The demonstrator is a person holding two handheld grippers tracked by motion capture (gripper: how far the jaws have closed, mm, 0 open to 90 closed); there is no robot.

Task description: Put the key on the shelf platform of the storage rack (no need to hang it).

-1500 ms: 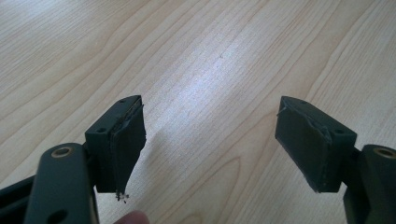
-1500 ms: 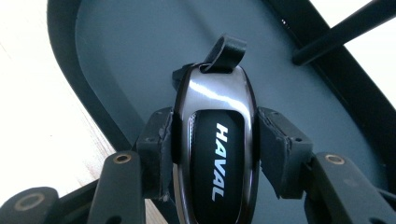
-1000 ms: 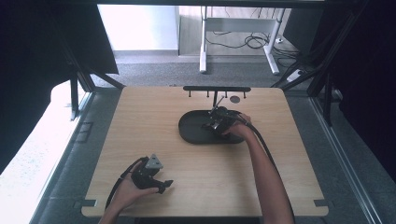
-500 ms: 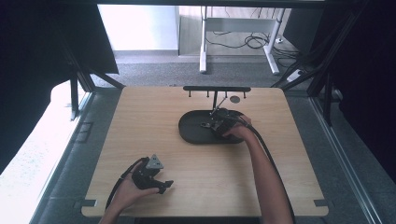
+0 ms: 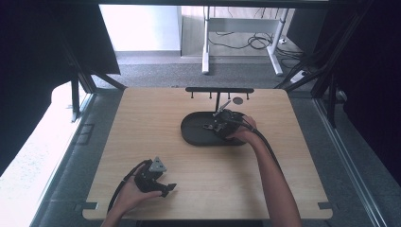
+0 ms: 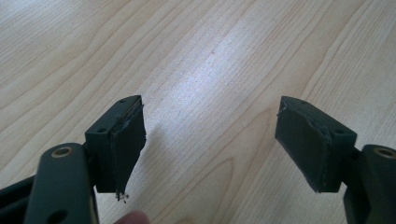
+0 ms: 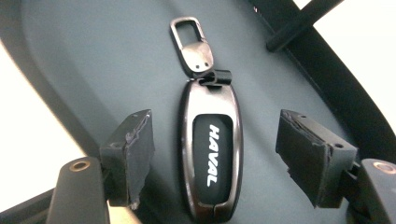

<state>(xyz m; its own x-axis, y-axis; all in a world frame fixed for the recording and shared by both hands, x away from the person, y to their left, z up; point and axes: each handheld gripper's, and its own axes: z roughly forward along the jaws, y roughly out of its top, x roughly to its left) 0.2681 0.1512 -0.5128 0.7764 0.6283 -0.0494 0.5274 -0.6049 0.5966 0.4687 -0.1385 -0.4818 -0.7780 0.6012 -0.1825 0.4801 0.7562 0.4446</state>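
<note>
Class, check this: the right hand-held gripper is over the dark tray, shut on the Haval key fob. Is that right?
Not quite. The right hand-held gripper is over the dark tray, but open: the right gripper view shows the Haval key fob lying untouched between its jaws.

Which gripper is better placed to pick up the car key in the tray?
The right. The right gripper is over the black tray with its open jaws either side of the car key. The left gripper is open over bare table near the front edge, far from the tray.
</note>
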